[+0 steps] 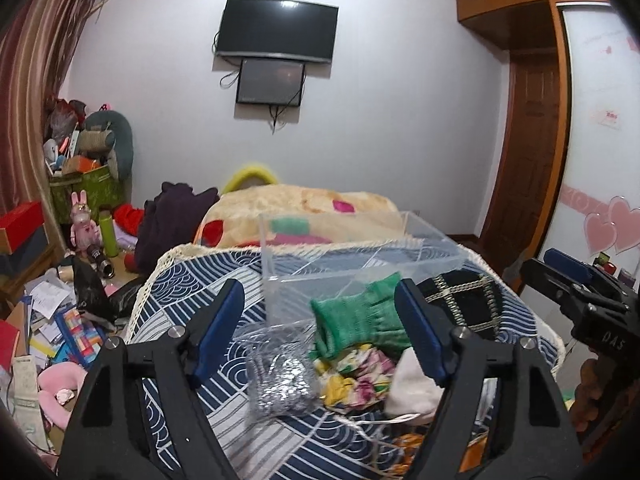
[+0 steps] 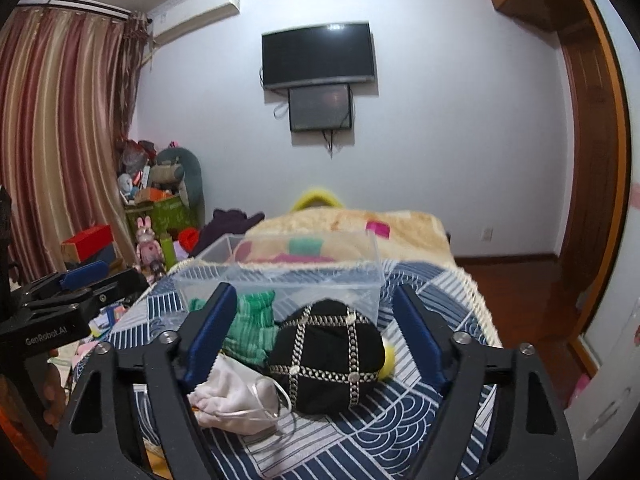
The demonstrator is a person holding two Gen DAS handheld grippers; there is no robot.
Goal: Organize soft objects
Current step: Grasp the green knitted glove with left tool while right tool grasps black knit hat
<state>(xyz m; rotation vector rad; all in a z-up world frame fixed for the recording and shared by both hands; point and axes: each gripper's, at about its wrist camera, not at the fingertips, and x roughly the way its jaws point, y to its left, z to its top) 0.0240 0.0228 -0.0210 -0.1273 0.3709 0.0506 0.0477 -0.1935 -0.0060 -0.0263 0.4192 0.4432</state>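
Left wrist view: the left gripper [image 1: 320, 320] hangs spread wide over a heap of soft things on the patterned bedspread [image 1: 224, 280], with nothing between its blue pads. Under it lie a silver mesh pouch [image 1: 280, 384], a green knit piece [image 1: 356, 316], a floral cloth [image 1: 356, 372] and a white pouch [image 1: 412, 388]. A black cap [image 1: 468, 304] with gold bands sits to the right, and a clear bin [image 1: 360, 252] stands just beyond the heap. The right gripper [image 1: 576, 280] shows at the right edge.

Right wrist view: the right gripper [image 2: 316, 328] is also released, its pads set either side of the black cap [image 2: 324, 356] without touching it. The white pouch [image 2: 236, 400] lies near-left of the cap, the green knit [image 2: 252, 324] behind it against the bin [image 2: 280, 280]. A yellow item [image 2: 390, 356] peeks out at the cap's right. The left gripper [image 2: 76, 280] appears at far left.
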